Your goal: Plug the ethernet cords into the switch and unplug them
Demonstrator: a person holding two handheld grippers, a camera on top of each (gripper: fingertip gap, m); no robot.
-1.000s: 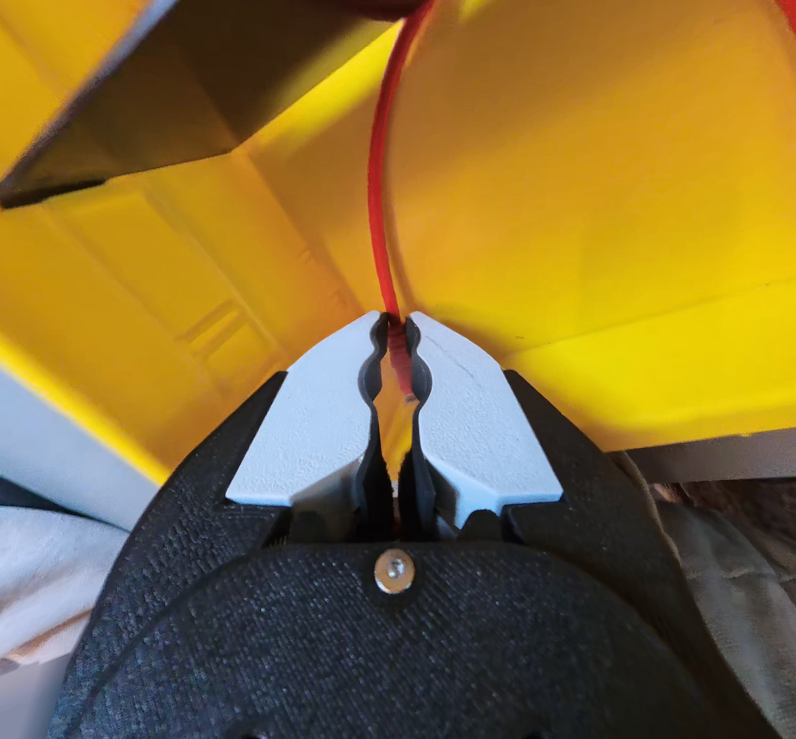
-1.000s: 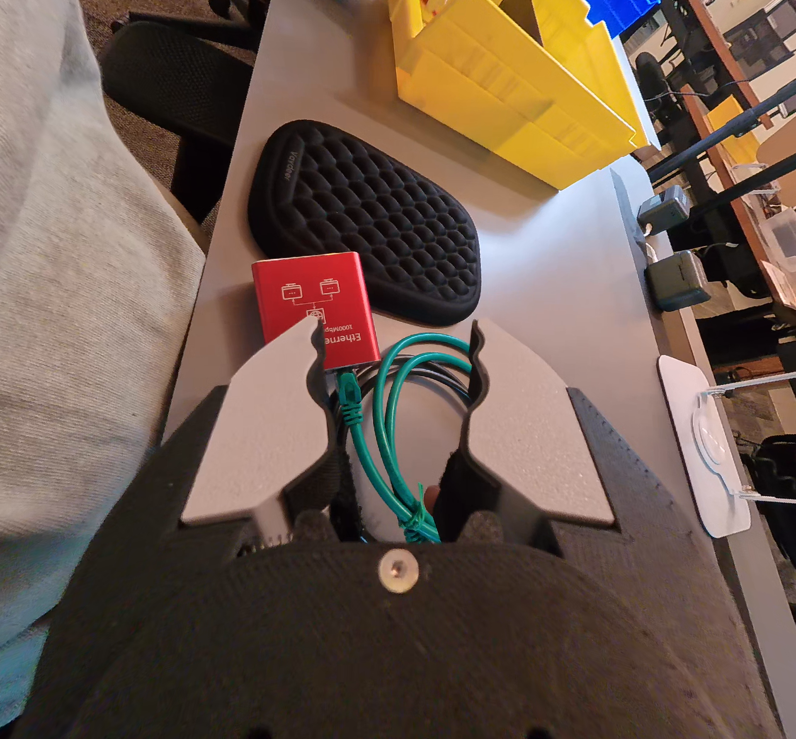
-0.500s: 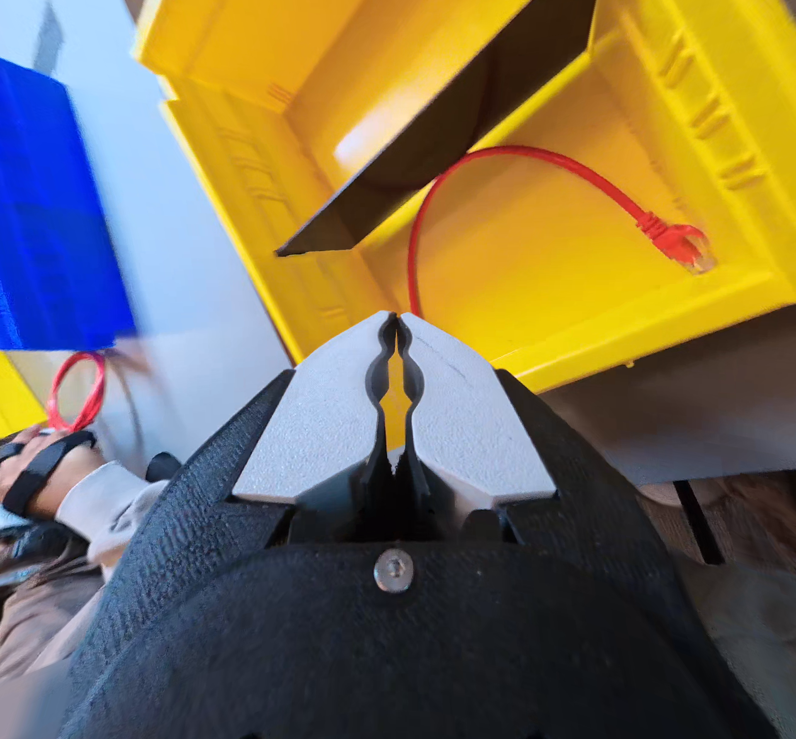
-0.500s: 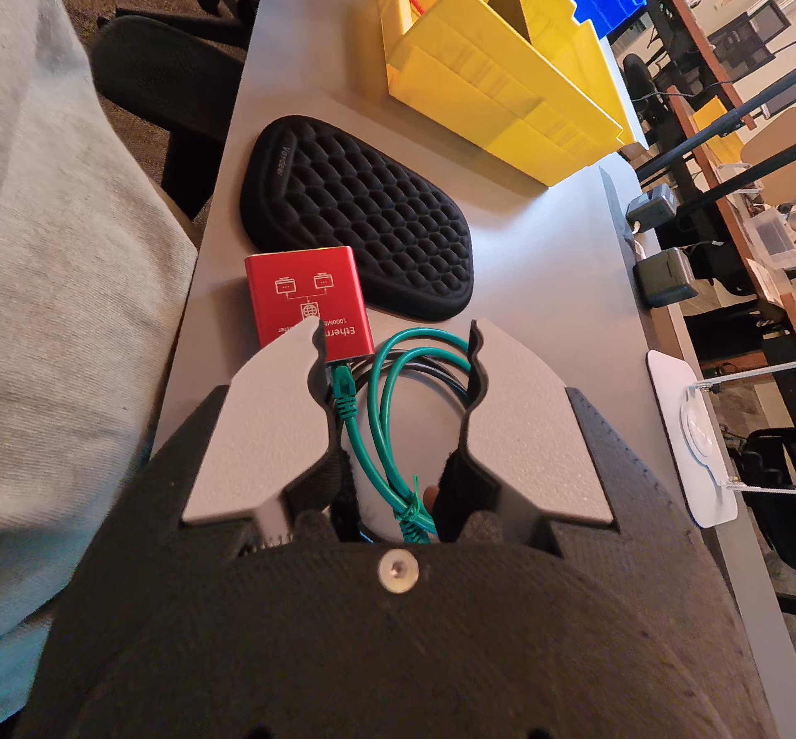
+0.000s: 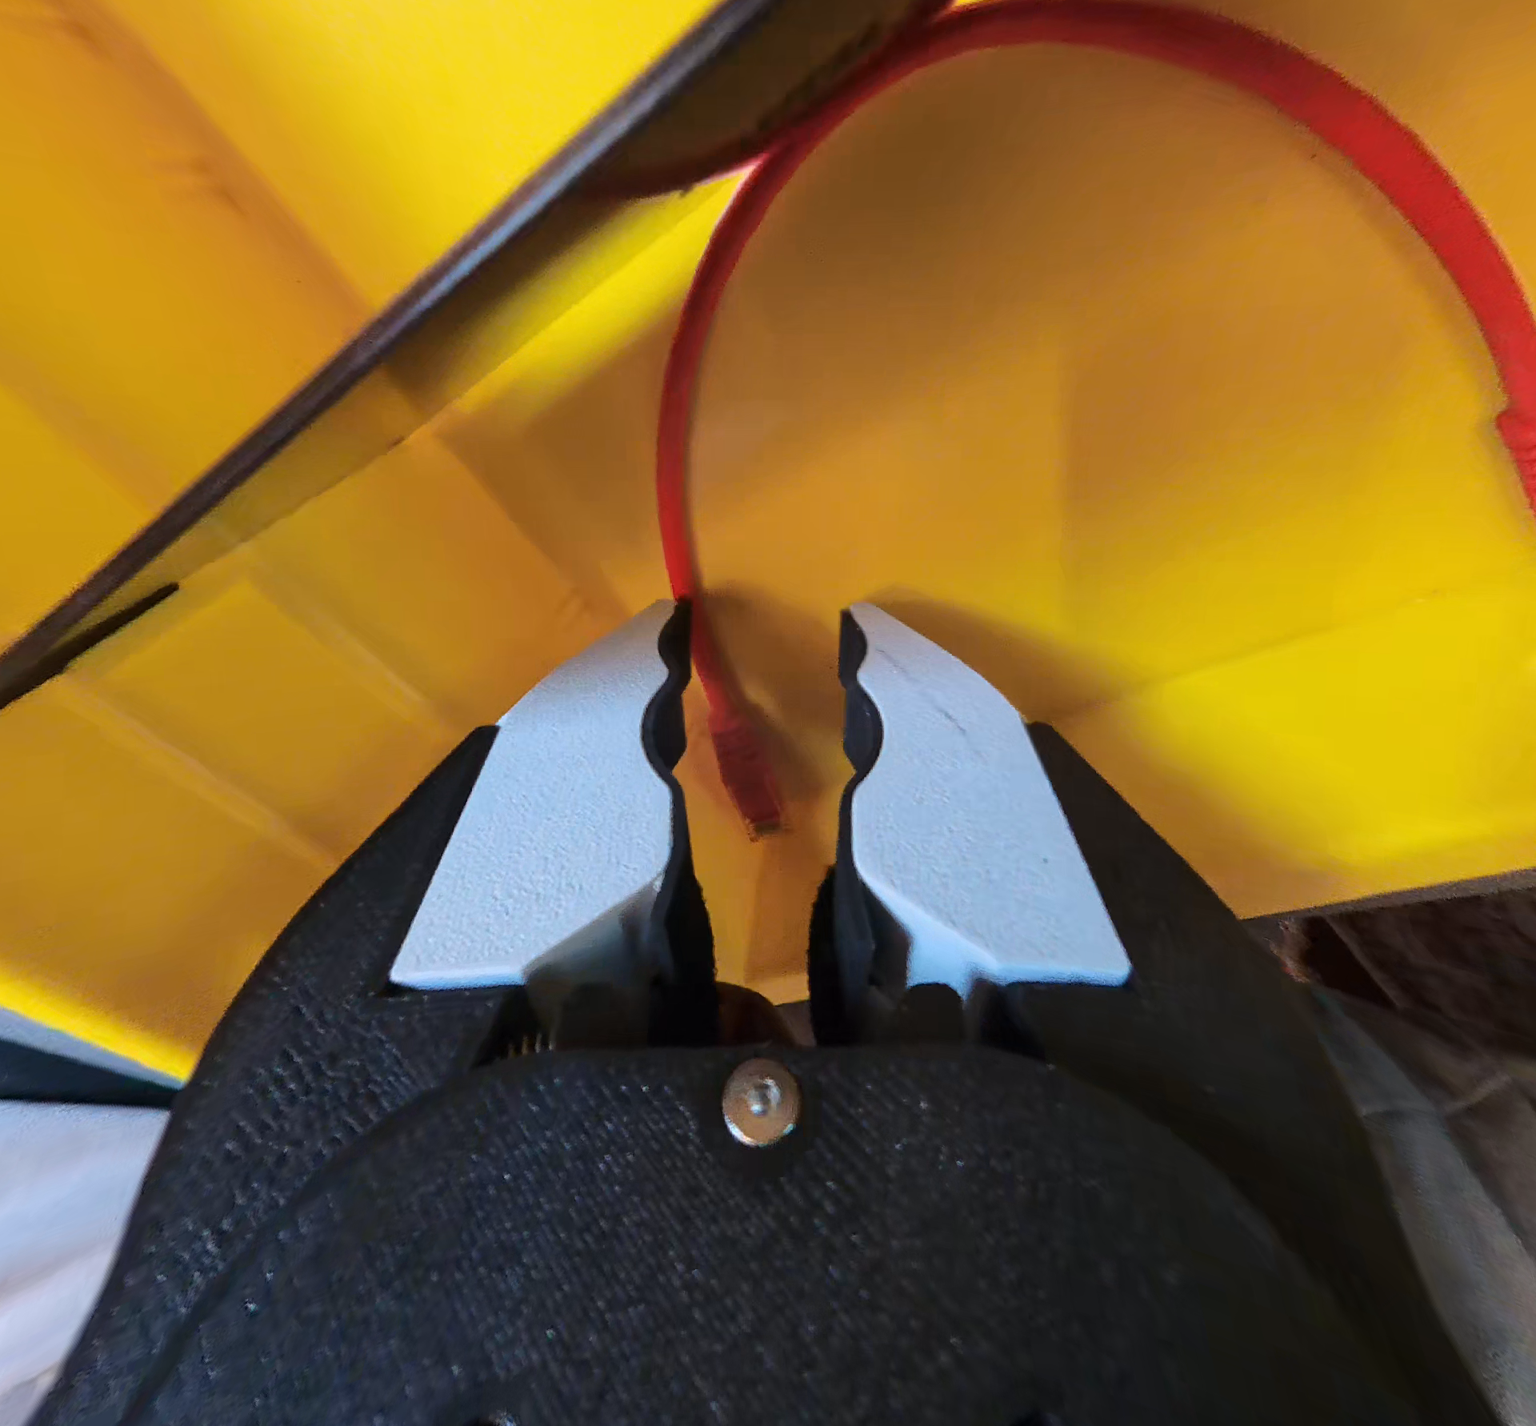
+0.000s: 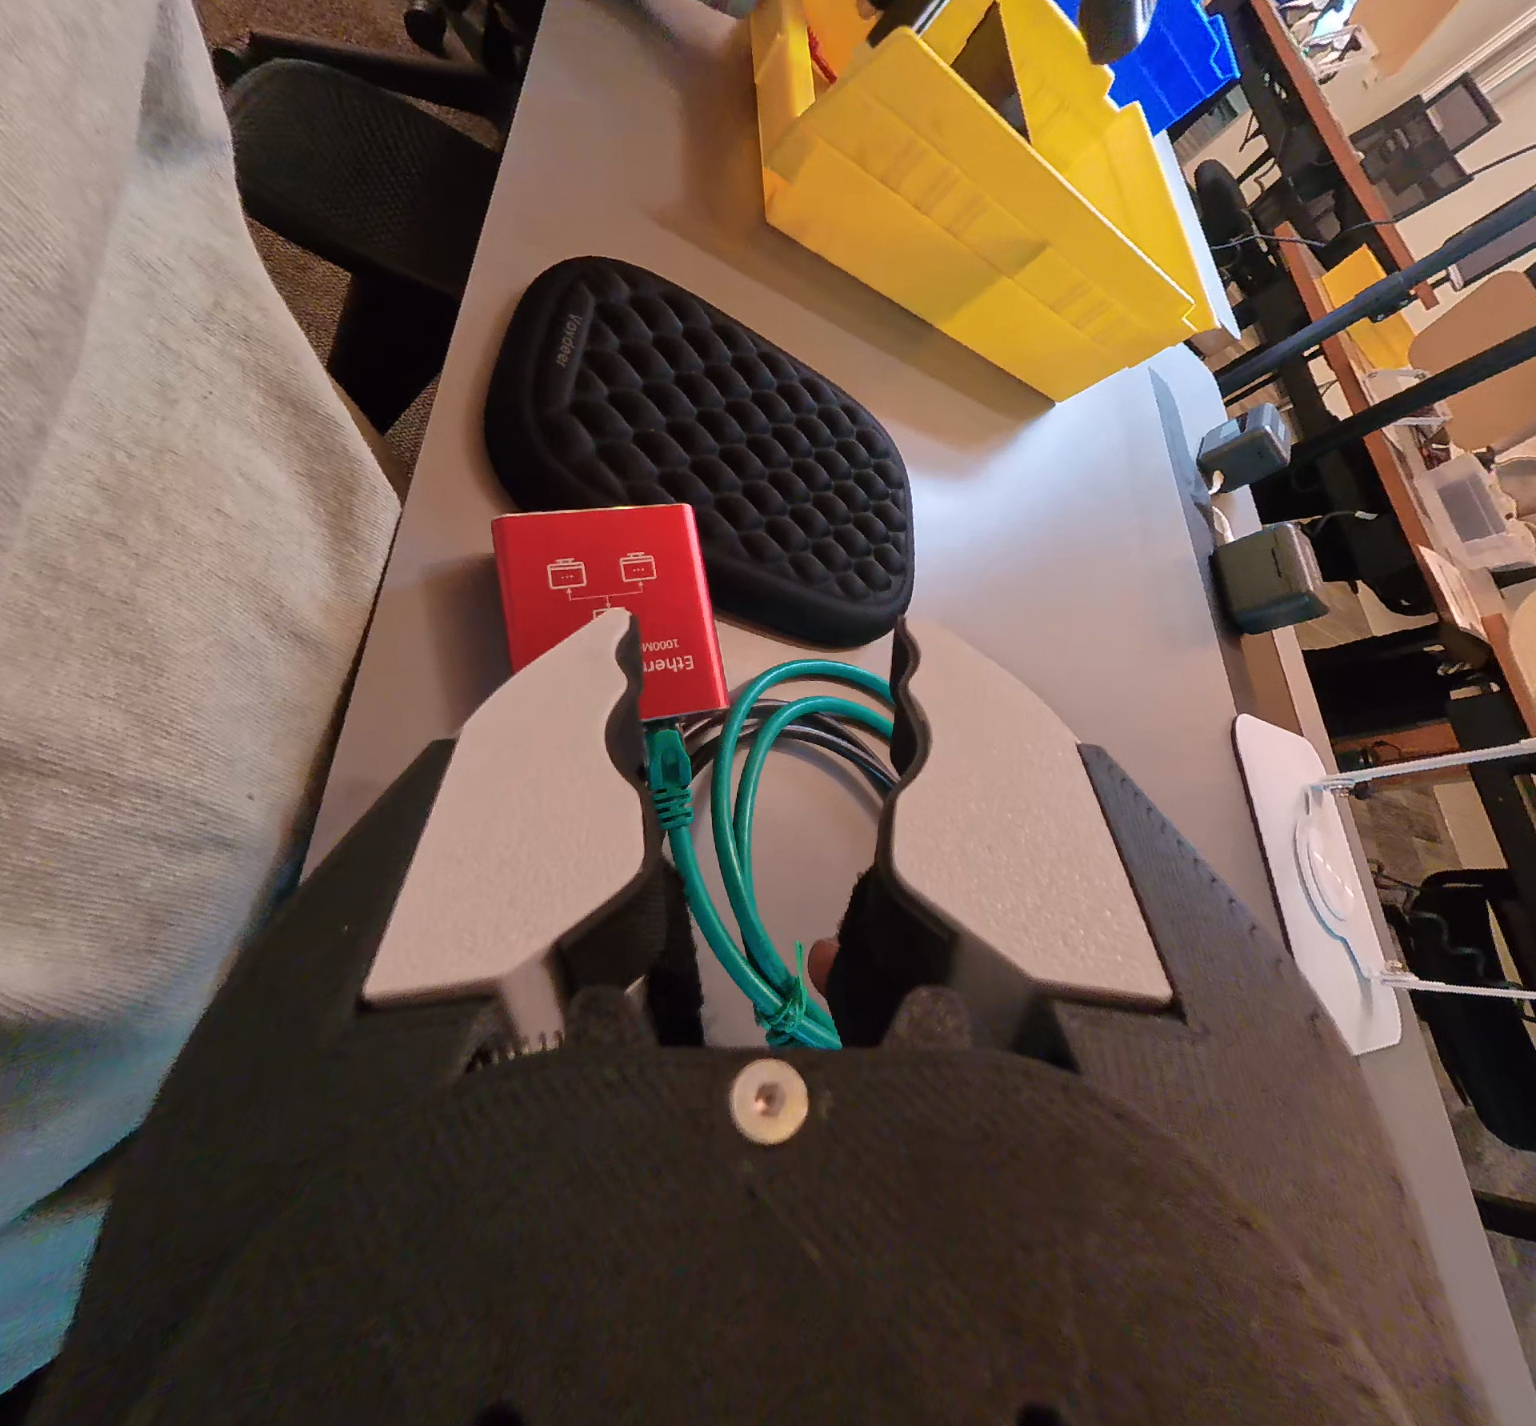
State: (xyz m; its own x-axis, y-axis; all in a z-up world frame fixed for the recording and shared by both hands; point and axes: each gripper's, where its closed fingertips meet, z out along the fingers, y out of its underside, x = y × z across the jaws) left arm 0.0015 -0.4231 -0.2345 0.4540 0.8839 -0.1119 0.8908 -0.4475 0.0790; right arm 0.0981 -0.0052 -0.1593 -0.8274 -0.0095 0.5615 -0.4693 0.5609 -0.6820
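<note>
In the left wrist view my left gripper (image 5: 765,613) is open inside a yellow bin (image 5: 1164,471). A red ethernet cord (image 5: 690,388) arches across the bin floor. One of its plugs (image 5: 748,779) lies loose between my fingers, close to the left one. In the right wrist view my right gripper (image 6: 760,629) is open and empty, low over the table. The red switch (image 6: 607,580) lies just past my left fingertip. A green ethernet cord (image 6: 740,771) loops between my fingers, and its plug (image 6: 667,767) meets the switch's near edge.
A black divider (image 5: 582,222) crosses the bin. On the grey table (image 6: 1039,555) are a black honeycomb wrist pad (image 6: 715,447), the yellow bin (image 6: 956,222), a blue bin (image 6: 1180,39) and a white pad (image 6: 1297,887). A person's grey clothing (image 6: 125,471) fills the left.
My left gripper let go of the red cord and pulled back. It has since come back down into the bin with its jaws open around the plug. My right gripper has barely moved.
</note>
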